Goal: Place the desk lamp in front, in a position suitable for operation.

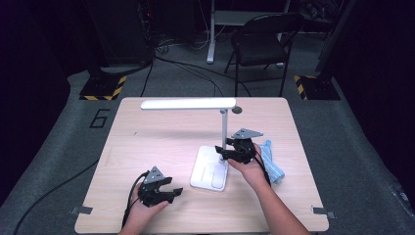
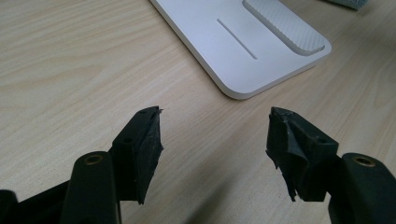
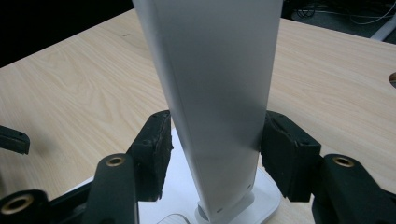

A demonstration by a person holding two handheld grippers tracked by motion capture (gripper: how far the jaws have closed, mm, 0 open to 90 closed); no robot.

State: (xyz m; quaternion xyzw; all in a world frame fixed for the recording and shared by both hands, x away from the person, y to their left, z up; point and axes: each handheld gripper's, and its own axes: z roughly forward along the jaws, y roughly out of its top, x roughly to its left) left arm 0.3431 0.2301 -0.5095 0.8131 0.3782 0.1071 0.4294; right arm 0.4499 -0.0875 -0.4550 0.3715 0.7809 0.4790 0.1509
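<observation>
Jaws of the right tool [image 3: 212,154] clamp the lamp stem [image 3: 219,102]; left tool [image 2: 215,140] gapes wide, empty.

A black chair [image 1: 264,41] stands on grey floor [image 1: 58,142] behind the wooden table [image 1: 147,142].

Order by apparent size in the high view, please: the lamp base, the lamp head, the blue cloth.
1. lamp head, the long white bar.
2. lamp base; it lies nearer the camera, so the gap to the head is unsure.
3. blue cloth, partly hidden by the right gripper.
</observation>
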